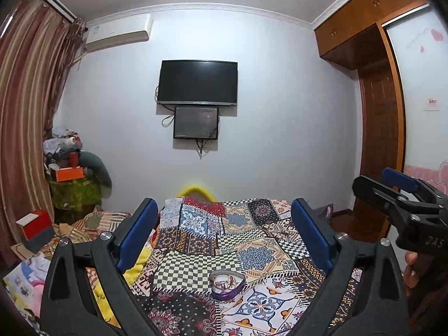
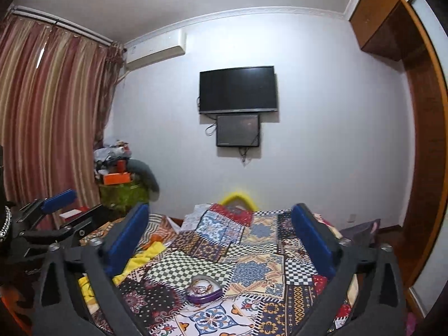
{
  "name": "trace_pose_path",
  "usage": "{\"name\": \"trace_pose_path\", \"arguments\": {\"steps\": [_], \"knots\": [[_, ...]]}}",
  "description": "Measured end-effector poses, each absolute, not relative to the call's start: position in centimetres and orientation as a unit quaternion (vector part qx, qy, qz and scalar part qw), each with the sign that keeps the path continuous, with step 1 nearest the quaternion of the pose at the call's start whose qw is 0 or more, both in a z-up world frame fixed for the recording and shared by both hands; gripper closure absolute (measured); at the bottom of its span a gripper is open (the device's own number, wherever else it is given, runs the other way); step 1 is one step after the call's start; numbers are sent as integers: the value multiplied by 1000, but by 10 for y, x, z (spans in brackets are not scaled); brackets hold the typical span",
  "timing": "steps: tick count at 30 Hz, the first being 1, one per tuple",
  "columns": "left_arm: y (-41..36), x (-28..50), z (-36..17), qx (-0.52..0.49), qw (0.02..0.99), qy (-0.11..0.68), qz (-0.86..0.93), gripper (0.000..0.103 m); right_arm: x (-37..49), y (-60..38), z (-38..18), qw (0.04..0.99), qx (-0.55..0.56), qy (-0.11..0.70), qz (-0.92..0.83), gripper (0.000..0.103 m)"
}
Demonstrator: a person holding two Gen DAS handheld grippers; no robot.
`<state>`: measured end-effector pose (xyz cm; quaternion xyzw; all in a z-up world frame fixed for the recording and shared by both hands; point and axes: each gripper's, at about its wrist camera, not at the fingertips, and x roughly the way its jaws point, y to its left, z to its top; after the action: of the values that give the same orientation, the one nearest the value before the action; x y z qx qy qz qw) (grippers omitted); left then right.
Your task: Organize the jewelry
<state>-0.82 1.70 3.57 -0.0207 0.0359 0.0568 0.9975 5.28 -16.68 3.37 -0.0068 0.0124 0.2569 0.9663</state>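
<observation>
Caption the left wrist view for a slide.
Open left gripper held level over the patchwork bed, empty, with the purple heart-shaped jewelry box lying below between its fingers.

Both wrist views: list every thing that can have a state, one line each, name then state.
left hand-held gripper: open, nothing between its fingers
right hand-held gripper: open, nothing between its fingers
purple heart-shaped box: lid off, jewelry inside, resting on the patchwork bedspread
television: screen dark
smaller screen: dark, mounted below the television
curtains: drawn closed
upper cabinet doors: shut
</observation>
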Motion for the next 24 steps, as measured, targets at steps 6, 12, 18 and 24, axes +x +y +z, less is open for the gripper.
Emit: {"name": "trace_pose_path", "arguments": {"steps": [6,12,18,24], "knots": [[18,-12,32,-33,997,43,56,6,54,-170,35,966,-1,21,257,0],[21,-11,30,-37,997,46,58,6,45,-180,30,966,1,26,258,0],[22,-9,27,-40,996,50,60,6,46,-181,27,965,1,35,261,0],[24,-6,24,-35,996,53,65,6,46,-182,23,963,-1,46,265,0]]}}
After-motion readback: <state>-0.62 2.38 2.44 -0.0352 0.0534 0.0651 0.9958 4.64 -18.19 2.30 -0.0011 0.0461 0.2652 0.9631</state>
